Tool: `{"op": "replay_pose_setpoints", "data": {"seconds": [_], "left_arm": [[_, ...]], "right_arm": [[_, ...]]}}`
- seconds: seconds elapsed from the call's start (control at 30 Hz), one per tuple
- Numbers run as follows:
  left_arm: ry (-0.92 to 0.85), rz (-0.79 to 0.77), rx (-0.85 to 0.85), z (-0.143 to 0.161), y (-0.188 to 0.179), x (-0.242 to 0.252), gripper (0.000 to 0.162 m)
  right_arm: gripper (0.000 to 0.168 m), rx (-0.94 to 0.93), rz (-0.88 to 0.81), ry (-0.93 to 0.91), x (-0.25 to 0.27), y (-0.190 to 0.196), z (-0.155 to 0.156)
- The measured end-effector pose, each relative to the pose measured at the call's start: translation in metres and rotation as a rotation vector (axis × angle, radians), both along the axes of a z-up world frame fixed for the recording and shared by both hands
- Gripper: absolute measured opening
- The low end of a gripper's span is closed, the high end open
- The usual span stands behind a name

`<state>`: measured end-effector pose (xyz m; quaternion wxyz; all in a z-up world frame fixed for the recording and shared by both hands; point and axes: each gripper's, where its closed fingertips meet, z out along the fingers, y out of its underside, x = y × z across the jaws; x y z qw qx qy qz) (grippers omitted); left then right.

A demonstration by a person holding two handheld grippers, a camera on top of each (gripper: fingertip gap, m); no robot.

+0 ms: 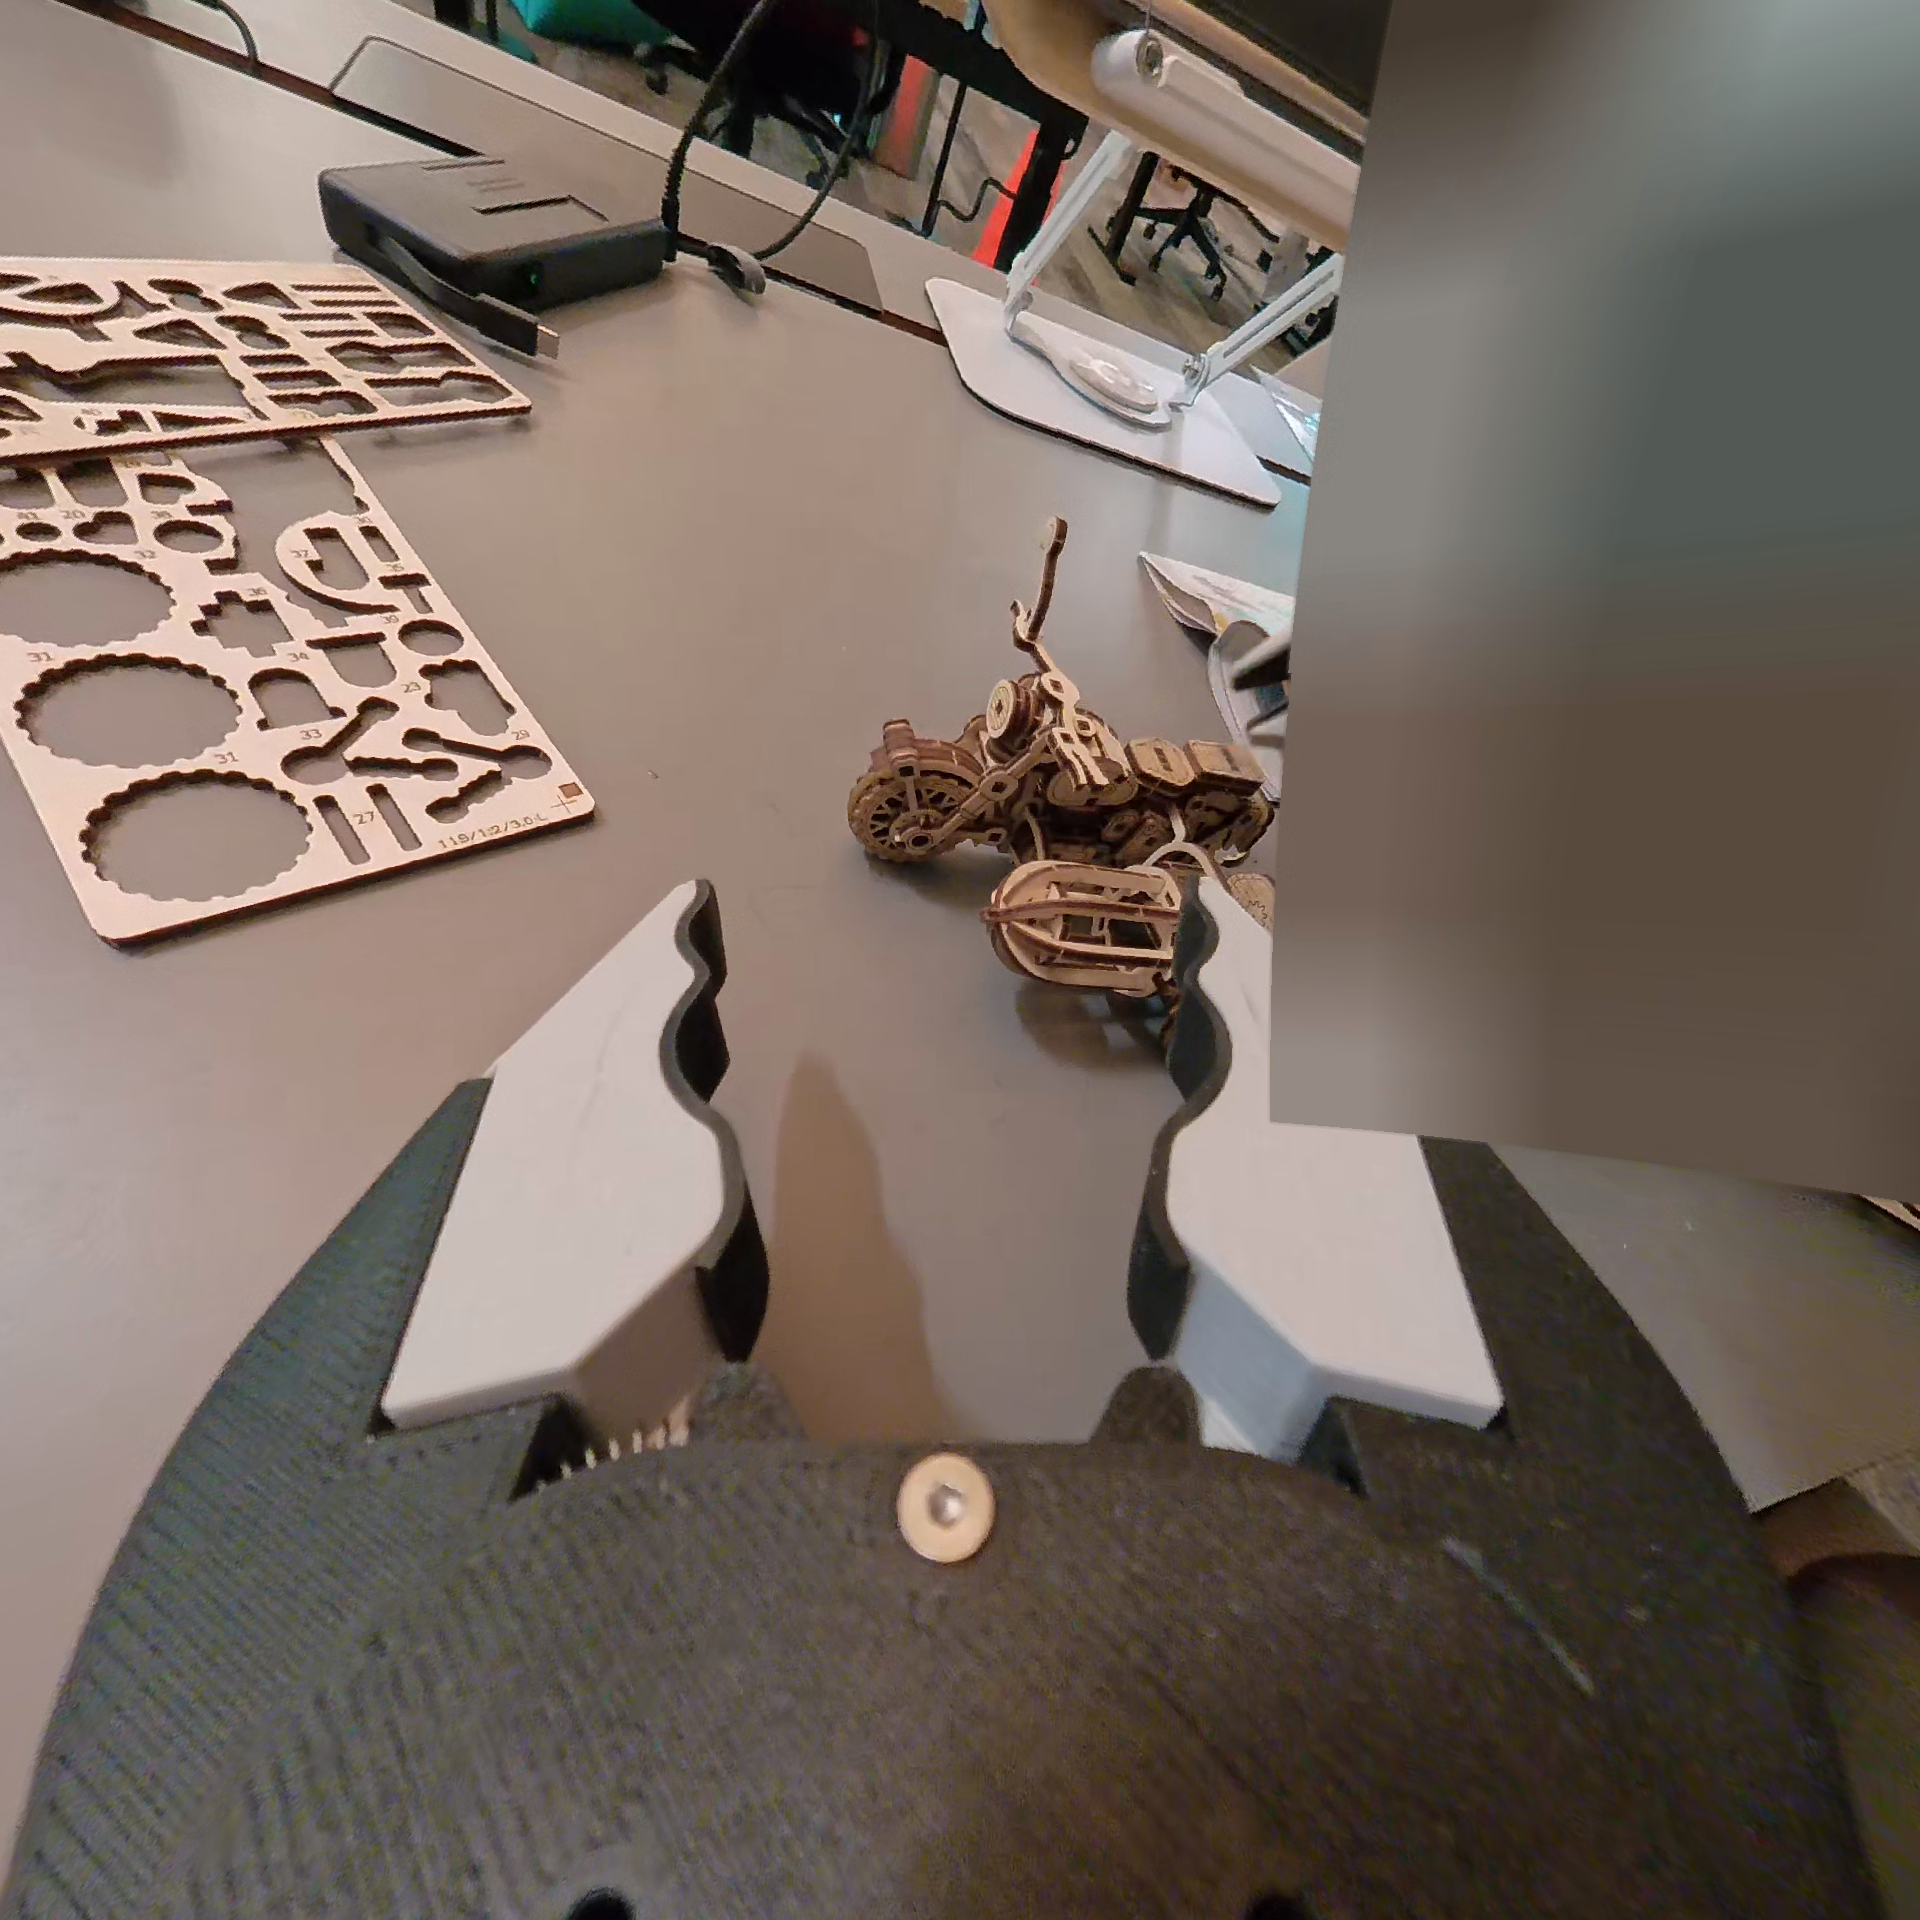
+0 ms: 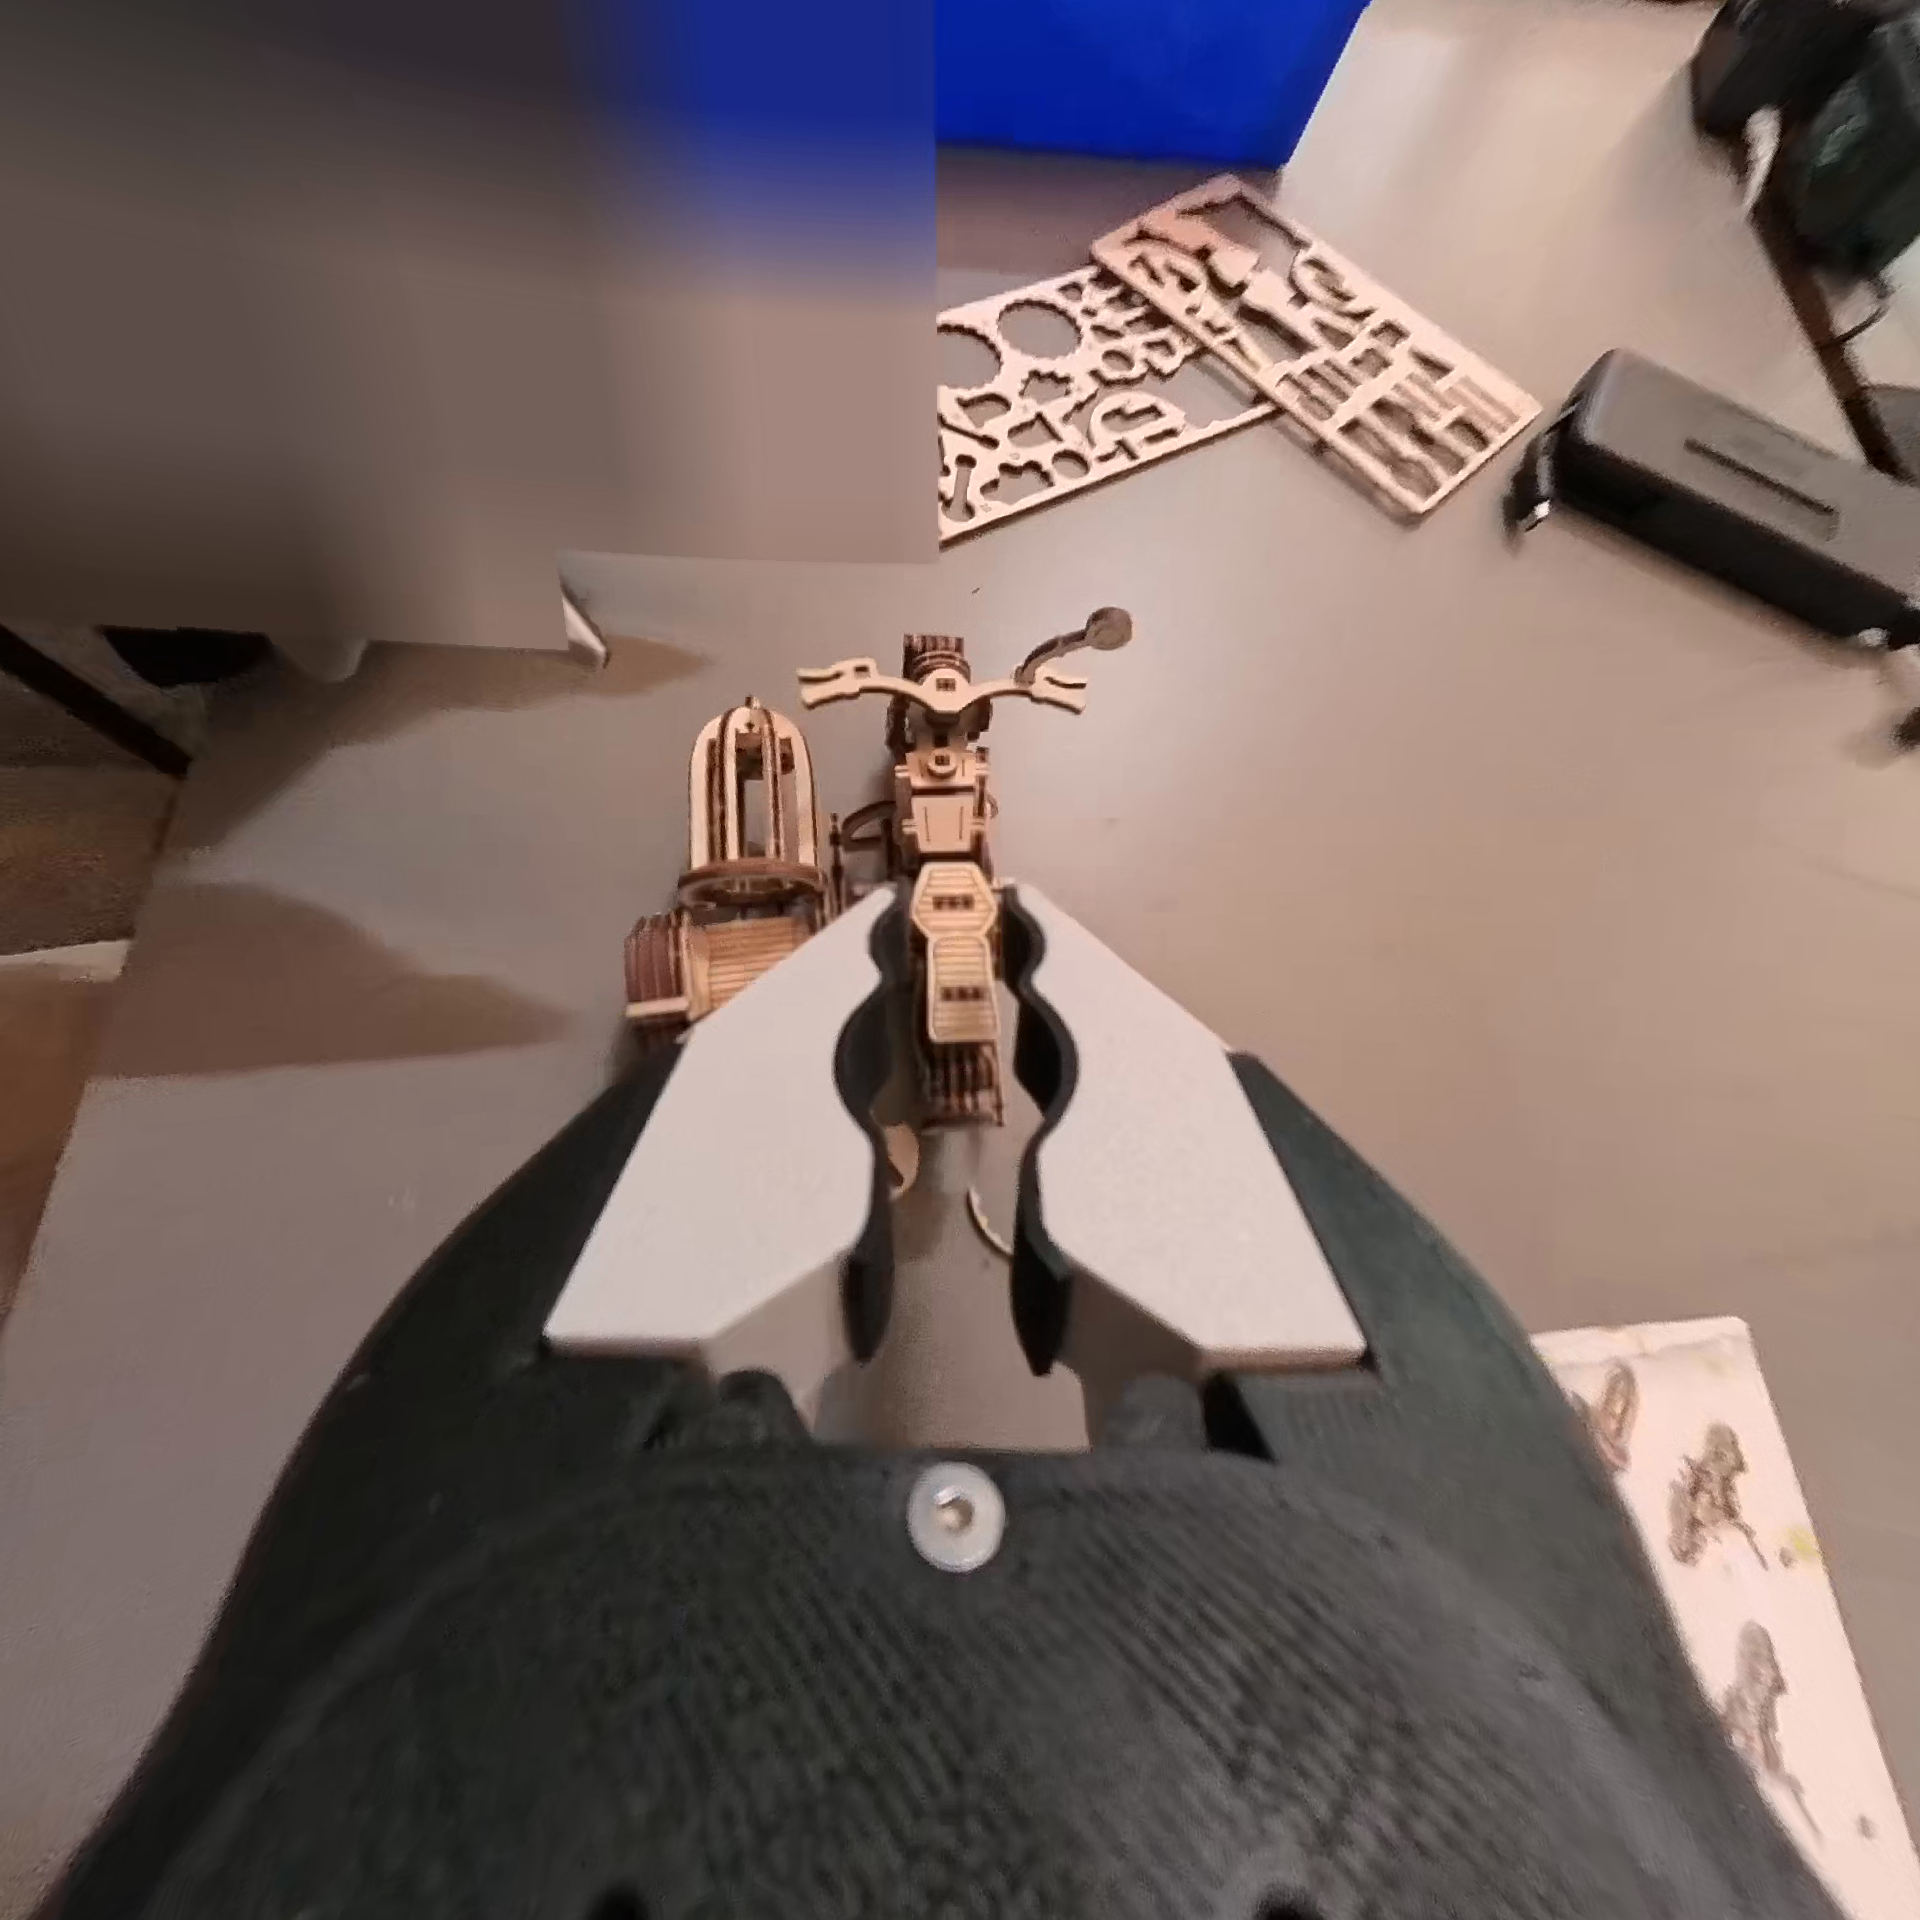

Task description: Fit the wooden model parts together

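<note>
While grey table [image 1: 727, 582] carries everything, wooden motorcycle [image 2: 940, 831] lies dead ahead of right gripper [image 2: 948, 914], long axis in line with fingers, seat between tips; jaws narrowly apart, contact unclear. Sidecar [image 2: 727, 894] sits just left of it, apparently unattached. Left gripper [image 1: 951, 914] wide apart, empty; sidecar ahead-right near right fingertip. Right gripper nearer bike, left nearer sidecar.

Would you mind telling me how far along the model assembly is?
The motorbike looks built, and the sheets are punched out. The right tool is closed around the bike's seat; the left tool is open. The sidecar stands beside the bike; whether it is joined is unclear.
</note>
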<state>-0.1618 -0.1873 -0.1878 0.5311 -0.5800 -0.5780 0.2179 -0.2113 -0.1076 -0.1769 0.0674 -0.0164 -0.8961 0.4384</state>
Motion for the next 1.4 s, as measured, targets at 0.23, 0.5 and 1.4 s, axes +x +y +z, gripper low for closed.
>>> {"op": "replay_pose_setpoints", "data": {"seconds": [0.23,0.5,1.4], "left_arm": [[-0.001,-0.002,-0.004,0.000,0.001,0.000,0.087],[-0.010,0.000,-0.001,-0.002,0.000,0.000,0.087],[-0.022,-0.002,0.021,-0.003,-0.001,0.000,0.087]], "right_arm": [[0.000,-0.011,-0.047,-0.056,0.002,0.010,-0.012],[0.001,-0.067,-0.044,-0.089,0.007,0.012,0.000],[0.029,0.094,0.055,-0.115,0.040,0.042,-0.043]]}}
